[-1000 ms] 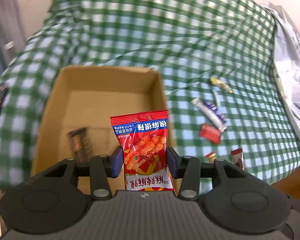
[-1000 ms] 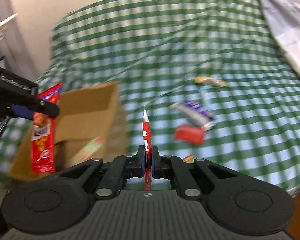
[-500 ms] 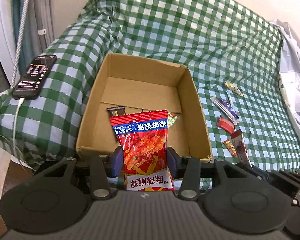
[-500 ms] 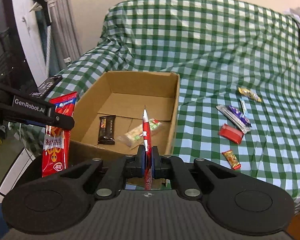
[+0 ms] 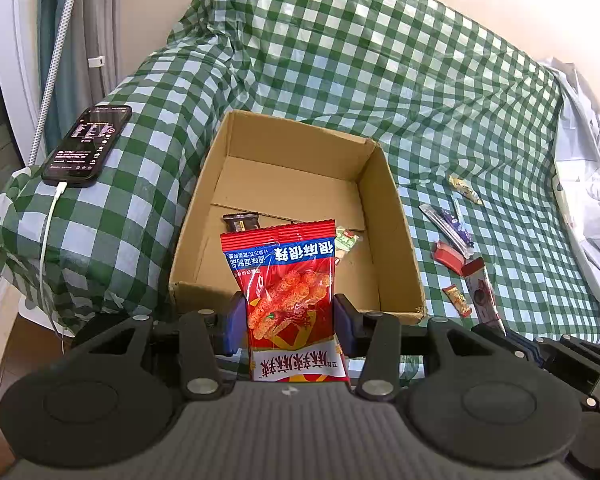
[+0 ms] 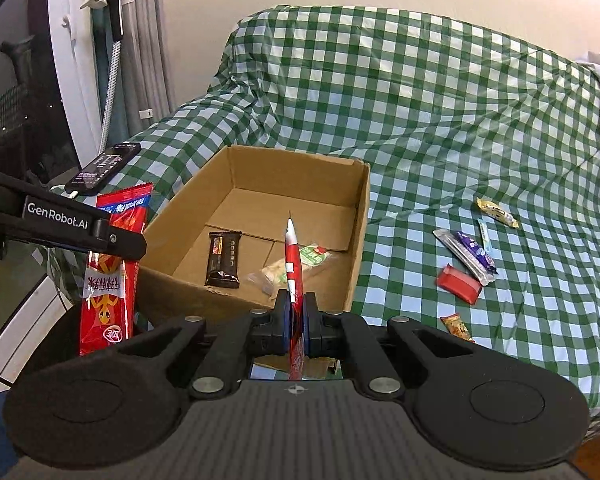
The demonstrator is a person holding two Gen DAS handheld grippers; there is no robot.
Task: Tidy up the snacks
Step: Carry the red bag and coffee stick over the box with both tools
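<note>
while both hover by the cardboard box, left gripper clamping red snack bag, right gripper pinching thin red packet

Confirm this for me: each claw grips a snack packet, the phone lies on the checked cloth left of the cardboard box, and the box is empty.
One thing is wrong: the cardboard box is not empty. The right wrist view shows a dark snack bar and a clear green-labelled packet on its floor. The rest holds: the left claw grips a red packet, the right claw a thin red packet, and the phone lies left of the box.
</note>
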